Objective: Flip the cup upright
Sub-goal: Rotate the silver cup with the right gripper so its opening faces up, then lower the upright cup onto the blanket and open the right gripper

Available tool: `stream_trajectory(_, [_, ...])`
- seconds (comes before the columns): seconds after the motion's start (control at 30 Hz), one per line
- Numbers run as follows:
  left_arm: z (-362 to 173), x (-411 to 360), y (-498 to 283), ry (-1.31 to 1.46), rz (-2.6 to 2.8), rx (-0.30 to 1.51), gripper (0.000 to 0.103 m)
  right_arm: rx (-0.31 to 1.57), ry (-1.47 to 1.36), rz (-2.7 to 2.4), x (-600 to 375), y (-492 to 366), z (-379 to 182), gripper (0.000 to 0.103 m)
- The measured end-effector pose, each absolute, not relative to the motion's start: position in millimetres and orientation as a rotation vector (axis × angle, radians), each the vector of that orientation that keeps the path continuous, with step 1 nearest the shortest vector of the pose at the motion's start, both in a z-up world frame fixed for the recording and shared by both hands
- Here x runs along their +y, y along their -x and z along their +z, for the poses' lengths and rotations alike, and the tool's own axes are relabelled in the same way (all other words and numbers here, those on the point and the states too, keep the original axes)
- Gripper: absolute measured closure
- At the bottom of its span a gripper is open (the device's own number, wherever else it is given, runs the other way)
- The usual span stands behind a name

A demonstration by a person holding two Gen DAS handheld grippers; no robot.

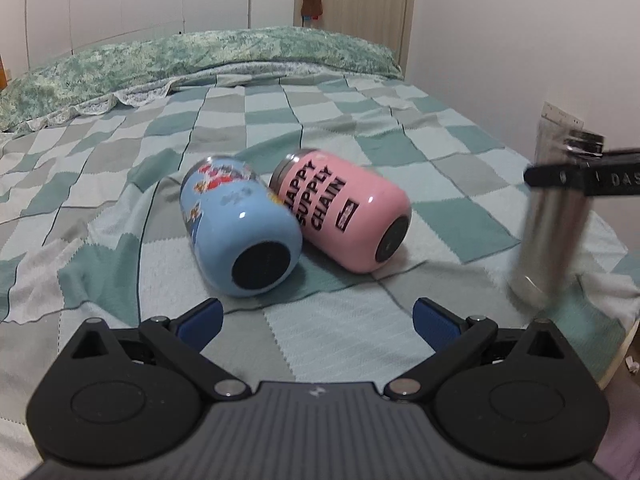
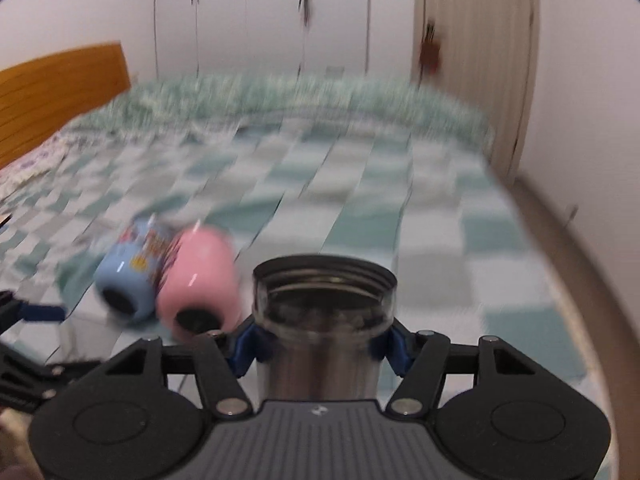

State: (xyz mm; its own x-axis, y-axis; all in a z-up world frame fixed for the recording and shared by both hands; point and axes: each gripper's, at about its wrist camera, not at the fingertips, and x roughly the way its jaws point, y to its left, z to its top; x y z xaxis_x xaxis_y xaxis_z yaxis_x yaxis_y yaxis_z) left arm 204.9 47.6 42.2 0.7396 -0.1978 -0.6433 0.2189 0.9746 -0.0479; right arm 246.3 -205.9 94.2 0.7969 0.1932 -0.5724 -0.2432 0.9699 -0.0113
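Observation:
A steel cup (image 2: 324,332) with a clear threaded rim is held in my right gripper (image 2: 322,346), mouth up; the blue pads press its sides. In the left wrist view the same steel cup (image 1: 556,224) stands nearly upright, slightly tilted, at the right with the right gripper's finger across it. A blue cup (image 1: 240,228) and a pink cup (image 1: 344,208) lettered "HAPPY SUPPLY CHAIN" lie on their sides, touching, bases toward me. They also show in the right wrist view, the blue cup (image 2: 128,276) and the pink cup (image 2: 200,280). My left gripper (image 1: 318,320) is open and empty in front of them.
The cups lie on a bed with a green, grey and white checked blanket (image 1: 360,128). A green patterned pillow roll (image 1: 200,56) runs along the far side. The bed's right edge (image 1: 624,344) is near the steel cup. A wall lies to the right.

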Motion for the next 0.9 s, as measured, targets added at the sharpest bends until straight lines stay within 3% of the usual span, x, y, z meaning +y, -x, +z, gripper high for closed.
stream_trajectory(0.2, [50, 37, -211, -0.017, -0.213, 0.672, 0.0, 0.388, 0.111, 0.158, -226, -267, 95, 0.041])
stream_trajectory(0.9, [37, 18, -230, -0.011, -0.179, 0.675, 0.0, 0.397, 0.102, 0.183, -233, -303, 48, 0.041])
